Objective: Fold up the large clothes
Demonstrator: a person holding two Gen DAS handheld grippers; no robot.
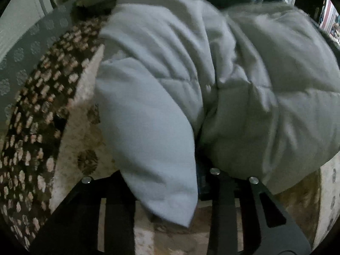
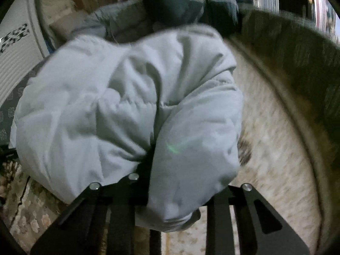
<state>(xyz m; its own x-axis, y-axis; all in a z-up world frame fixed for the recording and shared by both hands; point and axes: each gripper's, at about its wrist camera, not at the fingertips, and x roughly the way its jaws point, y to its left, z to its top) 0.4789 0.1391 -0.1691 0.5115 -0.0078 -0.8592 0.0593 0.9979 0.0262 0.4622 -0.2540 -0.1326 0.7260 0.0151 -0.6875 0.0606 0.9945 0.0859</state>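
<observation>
A pale grey quilted puffer jacket (image 1: 191, 74) fills the left wrist view, bunched up over a patterned bed cover. My left gripper (image 1: 197, 170) is shut on a fold of it, and a loose flap (image 1: 153, 159) hangs down between the black finger arms. In the right wrist view the same jacket (image 2: 127, 106) is bunched in front of the camera. My right gripper (image 2: 146, 170) is shut on a fold of it, fabric draping over the fingers. Both sets of fingertips are hidden in the cloth. The right view is motion-blurred.
A beige floral bed cover (image 2: 276, 148) lies under the jacket, with a brown spotted blanket (image 1: 42, 106) at the left. Dark clothing (image 2: 170, 6) lies behind the jacket. A white ribbed panel (image 2: 17, 63) stands at the far left.
</observation>
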